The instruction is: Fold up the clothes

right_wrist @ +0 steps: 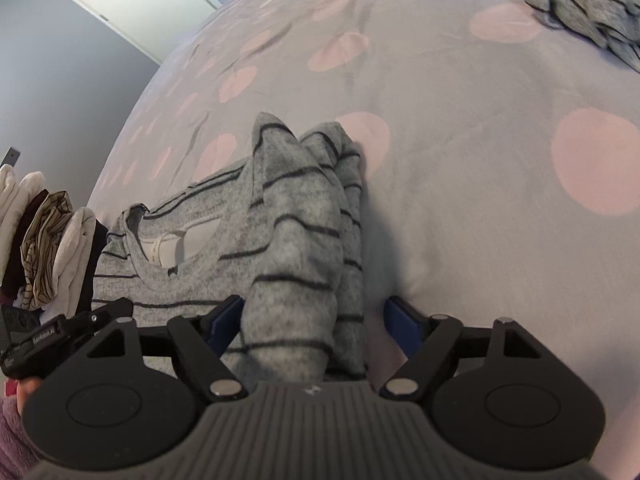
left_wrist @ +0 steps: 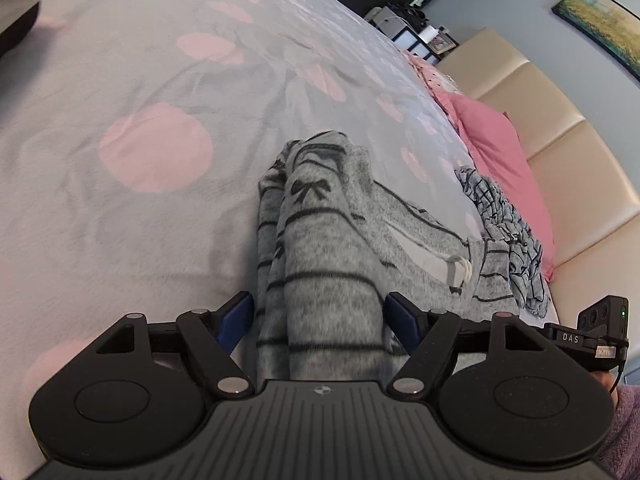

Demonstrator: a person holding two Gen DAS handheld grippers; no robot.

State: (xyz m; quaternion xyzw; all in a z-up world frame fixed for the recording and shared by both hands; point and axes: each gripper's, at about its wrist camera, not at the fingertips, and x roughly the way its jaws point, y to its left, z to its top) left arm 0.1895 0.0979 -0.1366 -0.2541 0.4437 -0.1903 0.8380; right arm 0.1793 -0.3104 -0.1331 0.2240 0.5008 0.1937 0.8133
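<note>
Left wrist: the bed carries my grey striped sweater near its headboard edge; my left gripper gapes around a bunched fold. Right wrist: my right gripper stands open too. Soft, light, floppy knit; I'd pinch its hems.

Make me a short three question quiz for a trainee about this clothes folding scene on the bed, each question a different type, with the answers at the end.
1. True or false: the left gripper is clamped shut on the grey striped sweater.
2. Multiple choice: what does the sweater lie on? A) a bare wooden table B) a grey bedspread with pink dots C) a laundry basket
3. Fill in: beyond the sweater in the left wrist view lies a crumpled ____ garment, next to a pink pillow.

Key: 1 false, the jaws stand open with a fold between them, like the right gripper. 2 B. 3 checked.
</note>
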